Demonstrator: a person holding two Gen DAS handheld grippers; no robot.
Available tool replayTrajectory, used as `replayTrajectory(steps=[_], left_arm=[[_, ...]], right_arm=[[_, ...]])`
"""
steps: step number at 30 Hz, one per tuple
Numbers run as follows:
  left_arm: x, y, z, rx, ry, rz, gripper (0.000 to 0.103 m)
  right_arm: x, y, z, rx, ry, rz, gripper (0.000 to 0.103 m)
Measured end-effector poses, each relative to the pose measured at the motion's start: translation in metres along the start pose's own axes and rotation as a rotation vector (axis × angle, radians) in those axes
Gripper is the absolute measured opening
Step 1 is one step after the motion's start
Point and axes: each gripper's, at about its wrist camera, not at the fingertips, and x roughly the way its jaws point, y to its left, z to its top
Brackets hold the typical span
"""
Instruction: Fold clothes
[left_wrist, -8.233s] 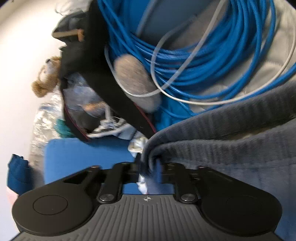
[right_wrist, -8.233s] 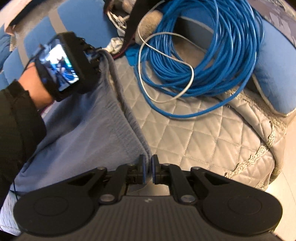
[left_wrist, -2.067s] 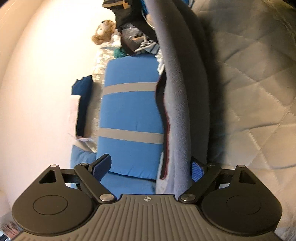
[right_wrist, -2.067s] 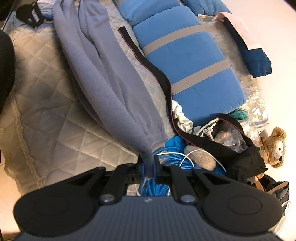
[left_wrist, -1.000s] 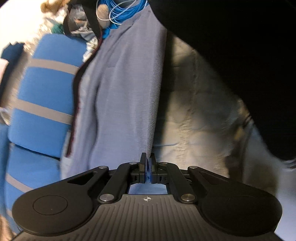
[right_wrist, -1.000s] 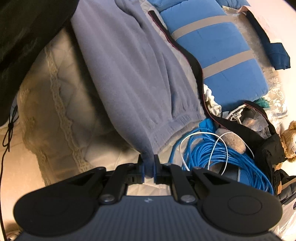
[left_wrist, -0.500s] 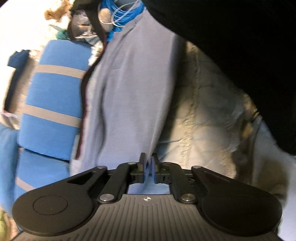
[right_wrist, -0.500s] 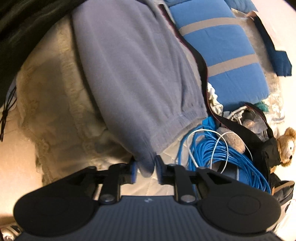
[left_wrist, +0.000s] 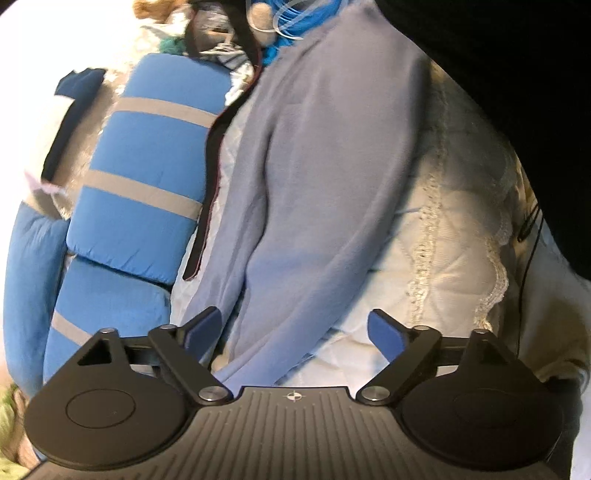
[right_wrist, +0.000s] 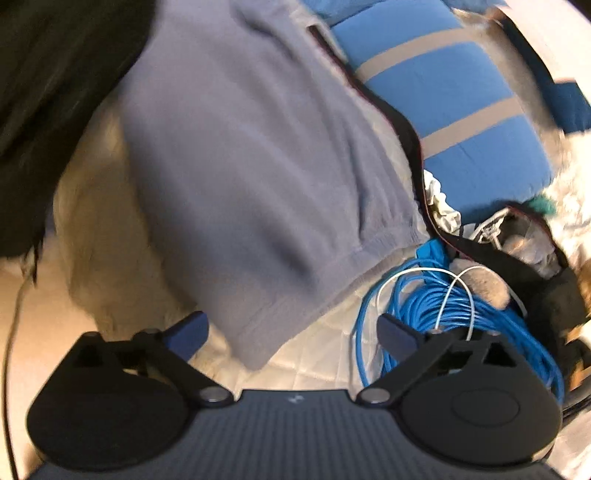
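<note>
both jaws spread wide — grey sweatpants on quilt

Both tools, left and right, now spread wide, grey sweatpants released onto the quilt.

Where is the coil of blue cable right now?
In the right wrist view, the coil of blue cable lies on the quilted bedspread, right of the grey fleece garment's cuff, beside the black bag.
</note>
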Motion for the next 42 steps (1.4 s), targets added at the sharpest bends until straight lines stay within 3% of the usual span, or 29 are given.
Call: replayTrajectory(steps=[8, 16, 20, 24, 28, 31, 37, 42], left_arm=[[-0.005, 0.055, -0.02, -0.194, 0.004, -0.089, 0.093], [-0.014, 0.101, -0.04, -0.259, 0.026, -0.096, 0.093], [-0.022, 0.123, -0.053, -0.239, 0.026, -0.088, 0.093], [-0.024, 0.132, -0.068, -0.21, 0.025, -0.064, 0.093], [-0.02, 0.134, -0.087, -0.16, 0.033, 0.014, 0.093], [-0.016, 0.136, -0.103, -0.153, 0.032, 0.032, 0.093], [0.012, 0.131, -0.124, -0.167, 0.053, 0.028, 0.093], [0.025, 0.124, -0.127, -0.163, 0.037, 0.03, 0.093]], right_arm=[[0.009, -0.063, 0.058, 0.194, -0.087, 0.118, 0.103], [0.013, -0.101, 0.144, 0.313, -0.195, 0.185, 0.103], [-0.01, -0.066, 0.205, 0.203, -0.242, 0.188, 0.103], [-0.027, 0.008, 0.256, 0.076, -0.227, 0.129, 0.103], [-0.029, 0.075, 0.283, 0.066, -0.202, 0.147, 0.103], [-0.028, 0.111, 0.289, 0.053, -0.208, 0.136, 0.103], [-0.009, 0.17, 0.274, -0.01, -0.168, -0.038, 0.103], [0.017, 0.226, 0.253, -0.241, -0.138, -0.317, 0.103]])
